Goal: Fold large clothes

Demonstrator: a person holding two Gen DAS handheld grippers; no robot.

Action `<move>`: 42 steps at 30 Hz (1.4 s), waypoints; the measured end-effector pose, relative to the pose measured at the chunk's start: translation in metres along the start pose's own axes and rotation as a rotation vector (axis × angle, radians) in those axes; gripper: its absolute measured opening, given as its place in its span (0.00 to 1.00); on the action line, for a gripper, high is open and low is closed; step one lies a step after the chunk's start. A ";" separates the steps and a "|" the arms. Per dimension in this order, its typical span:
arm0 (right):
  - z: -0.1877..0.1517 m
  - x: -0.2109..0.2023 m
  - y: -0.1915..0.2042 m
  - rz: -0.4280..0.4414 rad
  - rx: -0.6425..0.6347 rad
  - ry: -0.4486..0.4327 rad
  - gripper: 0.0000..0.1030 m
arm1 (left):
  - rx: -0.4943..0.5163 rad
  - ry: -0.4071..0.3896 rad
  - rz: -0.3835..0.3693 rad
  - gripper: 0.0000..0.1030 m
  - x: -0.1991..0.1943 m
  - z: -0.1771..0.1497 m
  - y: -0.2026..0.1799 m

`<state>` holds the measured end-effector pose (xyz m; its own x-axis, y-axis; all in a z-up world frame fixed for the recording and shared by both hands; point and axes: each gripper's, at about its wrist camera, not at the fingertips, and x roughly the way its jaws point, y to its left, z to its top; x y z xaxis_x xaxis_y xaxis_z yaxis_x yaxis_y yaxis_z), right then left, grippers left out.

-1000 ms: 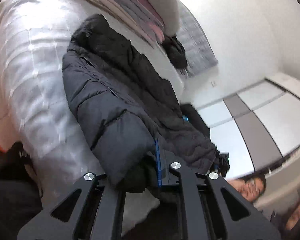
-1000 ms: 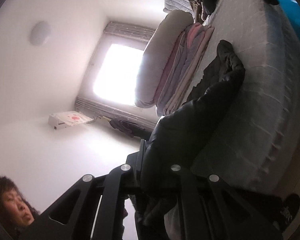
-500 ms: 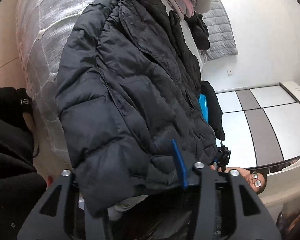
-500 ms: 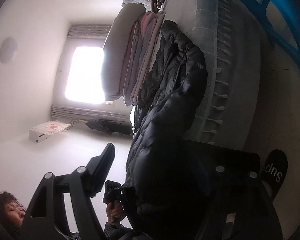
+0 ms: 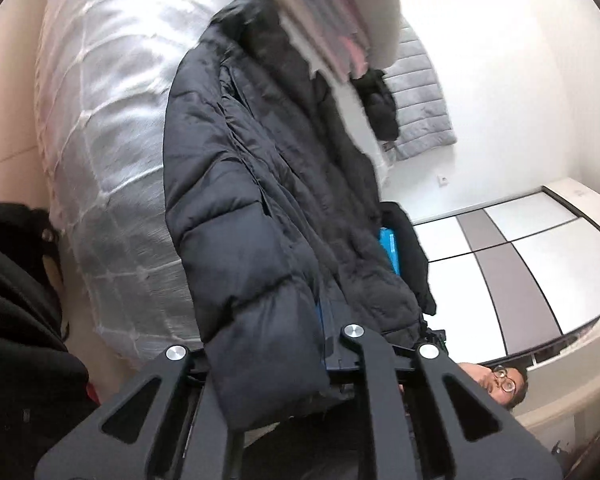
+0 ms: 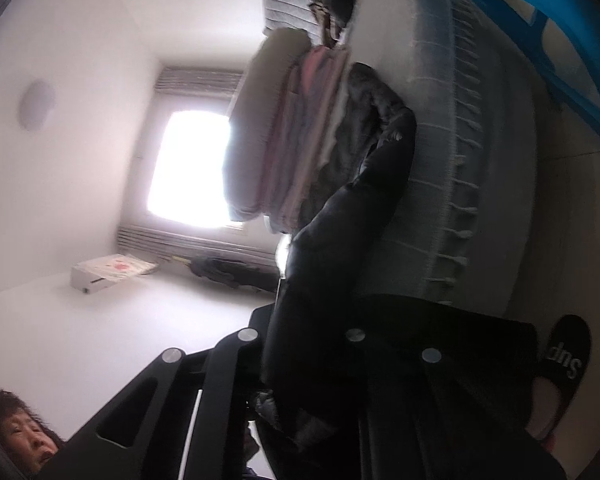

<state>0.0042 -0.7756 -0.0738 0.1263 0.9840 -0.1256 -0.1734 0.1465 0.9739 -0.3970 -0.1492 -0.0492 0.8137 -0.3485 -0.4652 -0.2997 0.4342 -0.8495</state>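
Both claws, the left gripper (image 5: 320, 344) and right gripper (image 6: 300, 340), pinch the black puffy coat (image 5: 260, 184) on the bed (image 5: 112, 128), beside stacked blankets (image 6: 296, 136).

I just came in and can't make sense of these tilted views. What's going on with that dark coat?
A person is folding a black puffer jacket on a bed with a pale quilted mattress. The left tongs and the right tongs are each shut on the jacket's near end, while the rest of it lies stretched across the mattress towards a stack of folded bedding. No fold shows yet.
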 end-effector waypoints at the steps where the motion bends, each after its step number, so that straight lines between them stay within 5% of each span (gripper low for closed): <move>1: -0.002 -0.002 0.005 0.013 -0.008 -0.003 0.12 | 0.015 -0.005 -0.011 0.08 -0.007 -0.001 -0.007; 14: -0.018 -0.052 0.040 0.211 -0.042 -0.091 0.12 | 0.067 0.006 -0.112 0.08 -0.058 -0.027 -0.040; 23: 0.067 0.012 0.058 0.224 -0.038 -0.118 0.12 | 0.102 -0.071 -0.172 0.09 -0.038 0.066 -0.077; 31: 0.198 0.127 0.061 0.053 0.014 -0.133 0.12 | 0.056 -0.147 -0.127 0.09 0.044 0.221 -0.083; 34: 0.243 0.181 0.031 -0.096 0.071 -0.145 0.12 | -0.022 -0.163 -0.071 0.10 0.093 0.272 -0.055; 38: 0.269 0.232 -0.031 -0.317 0.196 -0.118 0.18 | -0.158 -0.147 0.047 0.15 0.161 0.309 0.002; 41: 0.272 0.243 -0.058 -0.341 0.281 -0.109 0.20 | -0.235 -0.113 0.050 0.16 0.183 0.314 0.025; 42: 0.271 0.242 -0.056 -0.339 0.275 -0.106 0.31 | -0.236 -0.110 0.044 0.18 0.181 0.315 0.024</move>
<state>0.3090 -0.5735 -0.1071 0.2335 0.8668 -0.4405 0.1594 0.4128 0.8968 -0.1001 0.0595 -0.0750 0.8429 -0.2353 -0.4839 -0.4333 0.2365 -0.8697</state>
